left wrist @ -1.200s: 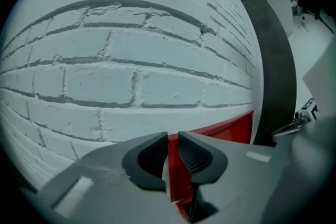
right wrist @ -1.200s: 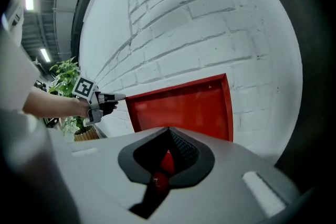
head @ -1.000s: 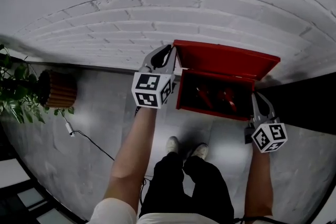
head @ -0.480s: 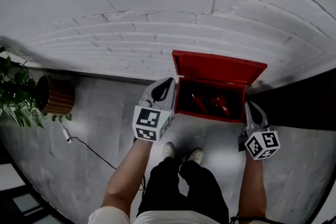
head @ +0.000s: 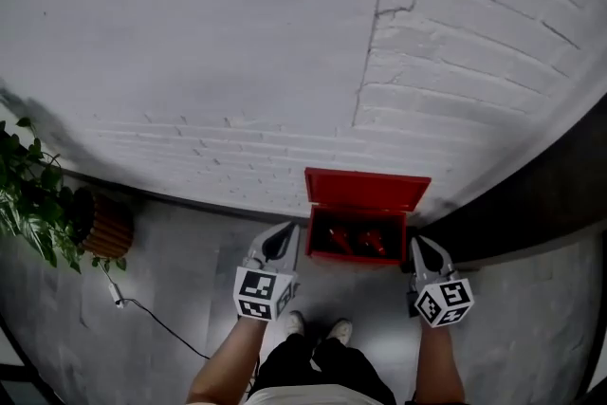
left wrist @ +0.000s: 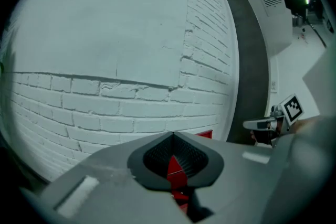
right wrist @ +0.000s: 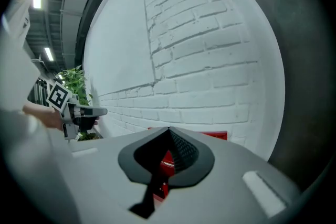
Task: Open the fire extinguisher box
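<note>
The red fire extinguisher box stands on the floor against the white brick wall, its lid raised back to the wall. Red extinguishers lie inside. My left gripper hangs just left of the box, shut and empty, not touching it. At the box's right side my right gripper is also shut and empty. In the left gripper view the jaws meet at the tip, with a corner of the red lid behind. In the right gripper view the jaws meet before the lid.
A potted plant in a ribbed brown pot stands at the left by the wall. A thin cable runs over the grey floor. A dark panel borders the wall at the right. The person's shoes are below the box.
Both grippers have drawn back from the box, which now looks smaller and farther away. The left jaws, slightly apart by the lid's left edge earlier, have closed.
</note>
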### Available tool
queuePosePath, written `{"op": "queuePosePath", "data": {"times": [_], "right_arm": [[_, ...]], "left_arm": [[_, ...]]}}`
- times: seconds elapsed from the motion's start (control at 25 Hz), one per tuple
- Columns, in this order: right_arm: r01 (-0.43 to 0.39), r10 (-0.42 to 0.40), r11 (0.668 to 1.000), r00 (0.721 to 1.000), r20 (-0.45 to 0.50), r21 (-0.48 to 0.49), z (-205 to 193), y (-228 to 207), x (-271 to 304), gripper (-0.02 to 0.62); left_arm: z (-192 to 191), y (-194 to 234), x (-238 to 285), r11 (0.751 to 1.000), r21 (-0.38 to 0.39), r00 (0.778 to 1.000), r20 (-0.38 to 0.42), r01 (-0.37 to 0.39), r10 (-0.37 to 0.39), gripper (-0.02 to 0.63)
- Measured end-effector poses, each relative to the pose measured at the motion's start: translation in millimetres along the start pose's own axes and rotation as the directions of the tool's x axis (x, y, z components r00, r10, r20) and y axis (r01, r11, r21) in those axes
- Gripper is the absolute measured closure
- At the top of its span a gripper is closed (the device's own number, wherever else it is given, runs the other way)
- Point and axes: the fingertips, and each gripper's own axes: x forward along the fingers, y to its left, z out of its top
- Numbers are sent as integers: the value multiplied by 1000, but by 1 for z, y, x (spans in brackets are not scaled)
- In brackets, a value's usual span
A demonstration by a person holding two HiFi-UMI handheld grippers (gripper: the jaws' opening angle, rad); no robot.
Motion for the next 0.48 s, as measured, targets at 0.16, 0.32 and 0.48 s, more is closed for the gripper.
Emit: {"op": "queuePosePath", "data": {"times": [0.16,0.32,0.48], "right_arm": [[-6,6,999,1000,16,-42,34,16,-14,592],[6,-4,997,1000,26,-75,59,24,-27,592],[20,-18,996,1000,25,-85,76,26,-33,592]], "left_arm": [[23,-12,-20,999,46,1000,-31,2,-1,600],[37,-11,-28,998,61,1000,-29,-4,6,600],[64,-14,-28,998,60,1000,5,3,-3,600]]}}
